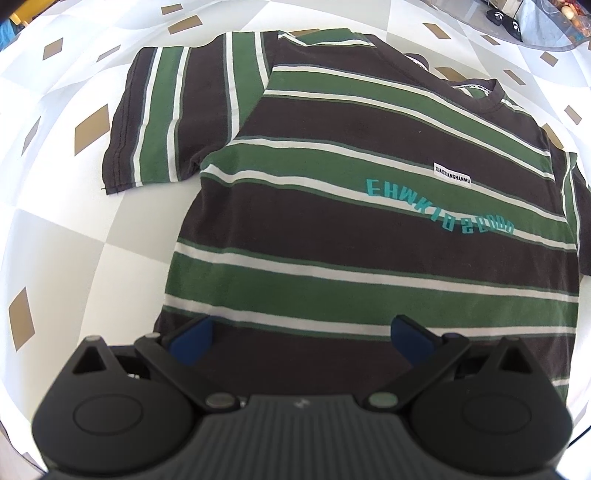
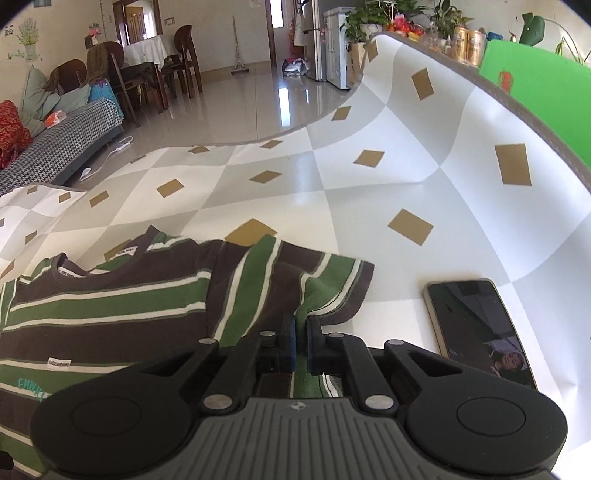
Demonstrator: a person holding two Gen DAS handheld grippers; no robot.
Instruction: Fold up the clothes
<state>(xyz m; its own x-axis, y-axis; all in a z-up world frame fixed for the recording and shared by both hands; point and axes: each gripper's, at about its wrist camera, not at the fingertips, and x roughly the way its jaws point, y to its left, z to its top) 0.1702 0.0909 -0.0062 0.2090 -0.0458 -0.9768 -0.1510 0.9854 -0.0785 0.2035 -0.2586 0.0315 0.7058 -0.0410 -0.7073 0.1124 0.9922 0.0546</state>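
A brown, green and white striped T-shirt [image 1: 332,221] lies flat on the checkered table cover, with teal lettering and a small white label on its chest. My left gripper [image 1: 301,332] hangs open just above the shirt's lower body, its blue pads spread wide with nothing between them. In the right wrist view the same T-shirt [image 2: 110,306] lies at the left, collar toward the far side. My right gripper [image 2: 301,332] is shut on the shirt's sleeve [image 2: 325,291], which is bunched and lifted between its pads.
A phone [image 2: 480,328] lies face up on the table cover [image 2: 295,177] right of the sleeve. The cover curls up at the far right edge. Beyond are a floor, a sofa, dining chairs and potted plants. A clear curved object [image 1: 535,29] sits at the far right.
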